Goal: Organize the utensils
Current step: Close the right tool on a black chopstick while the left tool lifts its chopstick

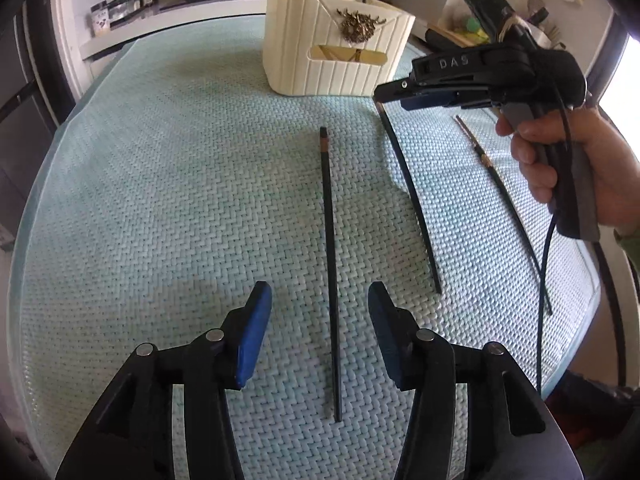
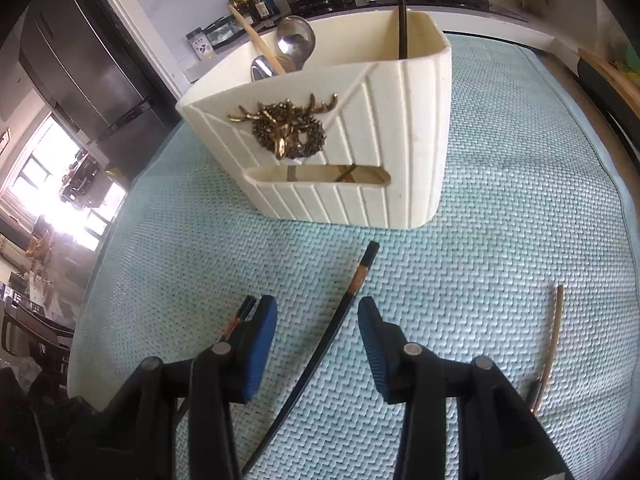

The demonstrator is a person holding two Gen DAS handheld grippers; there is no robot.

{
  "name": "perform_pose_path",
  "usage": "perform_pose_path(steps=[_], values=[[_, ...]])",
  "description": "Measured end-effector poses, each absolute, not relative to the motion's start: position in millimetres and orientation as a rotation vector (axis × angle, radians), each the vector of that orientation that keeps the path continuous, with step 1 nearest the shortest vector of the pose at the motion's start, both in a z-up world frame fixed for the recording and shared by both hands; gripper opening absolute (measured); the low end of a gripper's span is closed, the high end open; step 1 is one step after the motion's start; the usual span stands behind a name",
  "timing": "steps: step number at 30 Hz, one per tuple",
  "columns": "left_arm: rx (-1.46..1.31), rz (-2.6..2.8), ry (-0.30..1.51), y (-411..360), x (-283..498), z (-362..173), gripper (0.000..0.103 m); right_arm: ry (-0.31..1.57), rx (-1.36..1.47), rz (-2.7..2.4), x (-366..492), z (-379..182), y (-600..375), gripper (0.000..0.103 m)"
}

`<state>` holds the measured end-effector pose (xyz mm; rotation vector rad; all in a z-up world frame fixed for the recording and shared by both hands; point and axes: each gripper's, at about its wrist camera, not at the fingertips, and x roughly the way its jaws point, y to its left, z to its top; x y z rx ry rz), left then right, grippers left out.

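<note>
Left wrist view: the left gripper (image 1: 320, 300), jaws apart and holding nothing, straddles a black chopstick (image 1: 330, 264) lying flat on the woven teal mat (image 1: 160, 200); toward 2 o'clock a hand (image 1: 568, 168) holds the right gripper (image 1: 394, 94). Right wrist view alone shows the cream holder (image 2: 360, 128) from above: a wooden utensil (image 2: 256, 40) and a metal ladle (image 2: 296, 40) at 11 o'clock, a black chopstick upright (image 2: 402, 12) at 12. The right gripper's jaws stand open around a second chopstick (image 2: 320, 352), not pressing it.
</note>
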<state>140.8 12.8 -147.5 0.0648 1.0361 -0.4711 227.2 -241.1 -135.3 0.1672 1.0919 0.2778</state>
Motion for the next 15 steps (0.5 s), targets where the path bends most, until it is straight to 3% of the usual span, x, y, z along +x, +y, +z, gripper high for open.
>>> perform_pose_path(steps=[10, 13, 14, 15], values=[[0.221, -0.473, 1.048, -45.1, 241.8, -153.5, 0.051, 1.129, 0.125, 0.264, 279.1, -150.9, -218.8, 0.041], [0.276, -0.492, 1.053, -58.8, 250.6, -162.4, 0.047, 1.138, 0.054, 0.275, 277.4, -161.4, -206.5, 0.014], [0.294, -0.5, 1.057, -62.4, 251.6, -165.1, 0.04, 1.129, 0.031, 0.278, 276.2, -163.2, -203.5, 0.011], [0.311, -0.505, 1.064, -65.5, 252.7, -168.3, 0.021, 1.12, 0.019, 0.279, 273.7, -163.8, -203.3, 0.009]])
